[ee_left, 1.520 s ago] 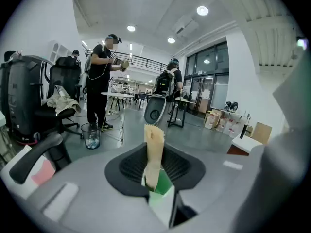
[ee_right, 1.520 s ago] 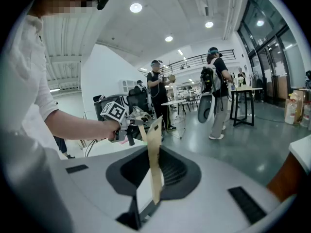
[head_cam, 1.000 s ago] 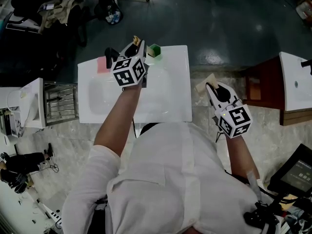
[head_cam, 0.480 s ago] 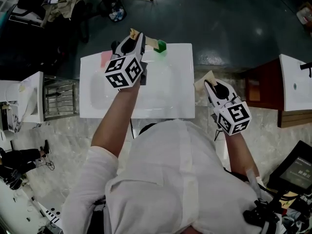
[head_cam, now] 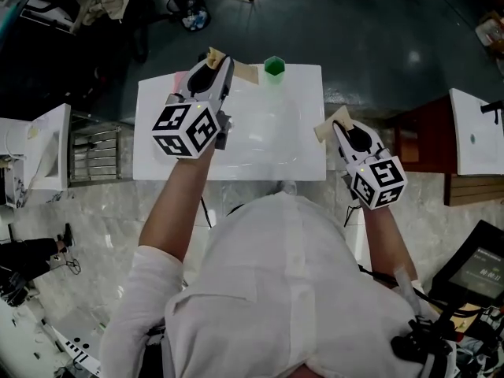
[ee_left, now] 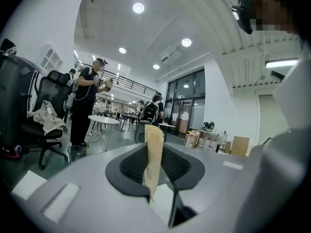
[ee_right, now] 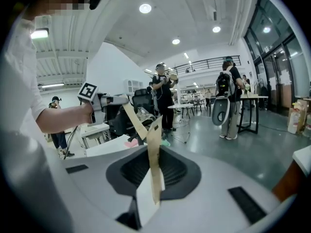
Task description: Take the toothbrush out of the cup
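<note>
Two grippers: both in the head view, held by a person (head_cam: pixel 276 290) in a white shirt.
Pink patch (head_cam: pixel 179 77): at the far left edge of the basin, partly behind the left gripper.
Left gripper (head_cam: pixel 220 61): over the far left part of the basin and pointing away from the person. In its own view (ee_left: pixel 153 144) the jaws are nearly together, clenched on a thin tan strip.
Toothbrush (head_cam: pixel 244 73): tan stick, out of the cup, clamped in the left gripper. It juts from the jaw tips toward the cup side. The right gripper view shows it (ee_right: pixel 132 123) slanting down from that gripper. The bristle end is too small to make out.
Basin (head_cam: pixel 299 148): white, with a shallow bowl in the middle.
Cup (head_cam: pixel 274 66): green, upright on the far edge of the basin, just right of the toothbrush and not touching it.
Right gripper (head_cam: pixel 337 126): off the basin's right edge and clear of cup and toothbrush. In its own view (ee_right: pixel 154 144) the jaws are nearly closed, with only a tan tab (head_cam: pixel 327 124) between them.
</note>
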`<state>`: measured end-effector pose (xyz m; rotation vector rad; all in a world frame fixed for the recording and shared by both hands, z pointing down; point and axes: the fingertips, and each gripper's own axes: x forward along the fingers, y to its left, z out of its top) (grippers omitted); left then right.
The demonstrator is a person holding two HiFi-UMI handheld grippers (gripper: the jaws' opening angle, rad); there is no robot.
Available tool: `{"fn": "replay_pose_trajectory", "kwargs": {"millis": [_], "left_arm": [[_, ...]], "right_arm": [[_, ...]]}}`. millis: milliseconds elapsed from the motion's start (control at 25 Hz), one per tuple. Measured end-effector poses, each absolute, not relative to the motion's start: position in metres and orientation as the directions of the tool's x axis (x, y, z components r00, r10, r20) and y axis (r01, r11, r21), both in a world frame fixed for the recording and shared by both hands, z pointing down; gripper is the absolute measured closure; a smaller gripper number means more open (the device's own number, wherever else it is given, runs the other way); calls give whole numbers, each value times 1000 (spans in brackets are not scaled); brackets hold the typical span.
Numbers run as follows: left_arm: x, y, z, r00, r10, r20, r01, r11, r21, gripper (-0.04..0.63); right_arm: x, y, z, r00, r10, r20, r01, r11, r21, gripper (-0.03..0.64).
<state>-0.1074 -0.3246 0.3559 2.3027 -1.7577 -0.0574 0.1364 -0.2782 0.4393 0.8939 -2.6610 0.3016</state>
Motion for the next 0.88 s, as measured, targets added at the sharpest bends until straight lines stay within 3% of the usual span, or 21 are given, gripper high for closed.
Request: {"fn": "replay_pose_trajectory", "kwargs": {"millis": [880], "left_arm": [[-153, -116, 364, 487, -846, 216, -873, -465, 146, 515]], "right_arm": [[70, -151, 416, -693, -627, 356, -682, 731, -39, 568]]}}
